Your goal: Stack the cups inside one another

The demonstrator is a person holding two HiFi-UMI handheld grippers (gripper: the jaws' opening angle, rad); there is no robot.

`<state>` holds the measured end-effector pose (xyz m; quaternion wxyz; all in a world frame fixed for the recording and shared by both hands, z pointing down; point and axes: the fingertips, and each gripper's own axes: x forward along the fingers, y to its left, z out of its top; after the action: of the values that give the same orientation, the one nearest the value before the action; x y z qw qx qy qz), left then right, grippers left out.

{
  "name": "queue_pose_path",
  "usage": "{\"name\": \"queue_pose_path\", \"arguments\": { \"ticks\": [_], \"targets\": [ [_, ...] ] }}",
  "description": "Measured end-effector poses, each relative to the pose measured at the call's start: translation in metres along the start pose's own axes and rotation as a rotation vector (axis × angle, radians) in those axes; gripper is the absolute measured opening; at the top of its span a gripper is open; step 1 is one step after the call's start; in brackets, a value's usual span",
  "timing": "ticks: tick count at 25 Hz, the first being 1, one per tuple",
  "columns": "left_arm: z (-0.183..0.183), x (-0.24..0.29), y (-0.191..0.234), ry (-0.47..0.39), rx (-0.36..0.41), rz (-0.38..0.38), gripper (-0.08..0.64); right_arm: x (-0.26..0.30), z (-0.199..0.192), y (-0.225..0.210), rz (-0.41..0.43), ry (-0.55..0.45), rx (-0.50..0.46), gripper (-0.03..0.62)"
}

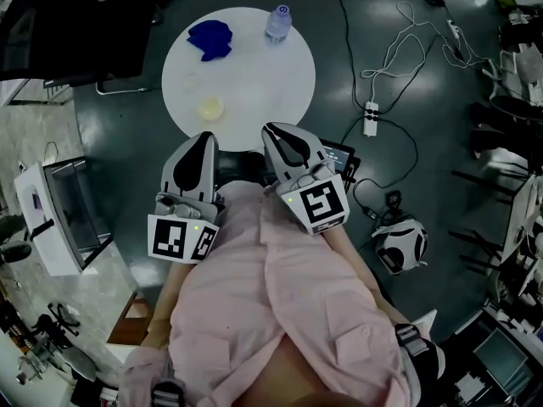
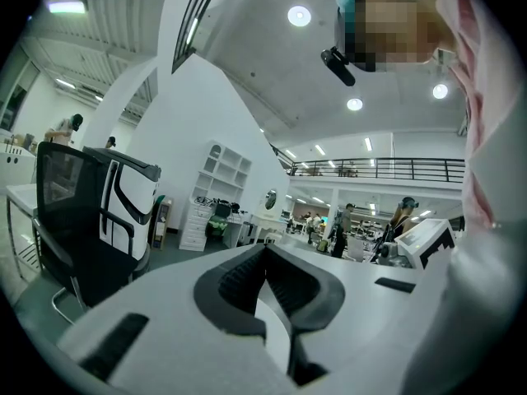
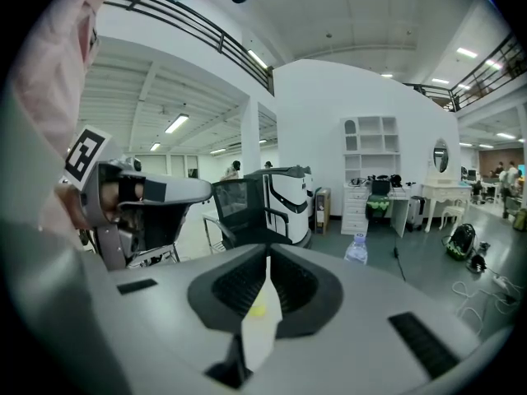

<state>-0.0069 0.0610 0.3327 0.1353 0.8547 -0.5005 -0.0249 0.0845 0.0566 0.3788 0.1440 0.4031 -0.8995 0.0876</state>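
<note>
Cup [image 1: 210, 107], small, pale yellow and seemingly thin-walled, stands upright on a round white surface [image 1: 254, 75], a little ahead of both pairs of jaws and slightly nearer the left pair. Only this one cup is clear. A crumpled-looking blue object [image 1: 209, 38] lies well beyond the jaws at the far side, and I cannot tell whether it is more cups. A clear water bottle [image 1: 278, 22] stands near it on the right, equally far from the jaws. The left gripper [image 1: 202, 138] and right gripper [image 1: 273, 130] are held side by side in front of the person's pink shirt, at the near edge of the surface. Each gripper view shows its jaws pressed together at the tips with nothing held. The cup looks very light, easily crushed or tipped, and probably slippery. A gentle pinch across the rim, one jaw inside and one outside, seems the safest hold.
</note>
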Motion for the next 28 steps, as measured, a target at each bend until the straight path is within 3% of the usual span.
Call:
{"name": "queue_pose_path", "arguments": {
  "ticks": [28],
  "targets": [
    [0.004,0.002,-0.005,-0.037,0.007,0.052,0.018,0.0,-0.002,-0.01,0.035,-0.005,-0.018,0.037]
  ]
}}
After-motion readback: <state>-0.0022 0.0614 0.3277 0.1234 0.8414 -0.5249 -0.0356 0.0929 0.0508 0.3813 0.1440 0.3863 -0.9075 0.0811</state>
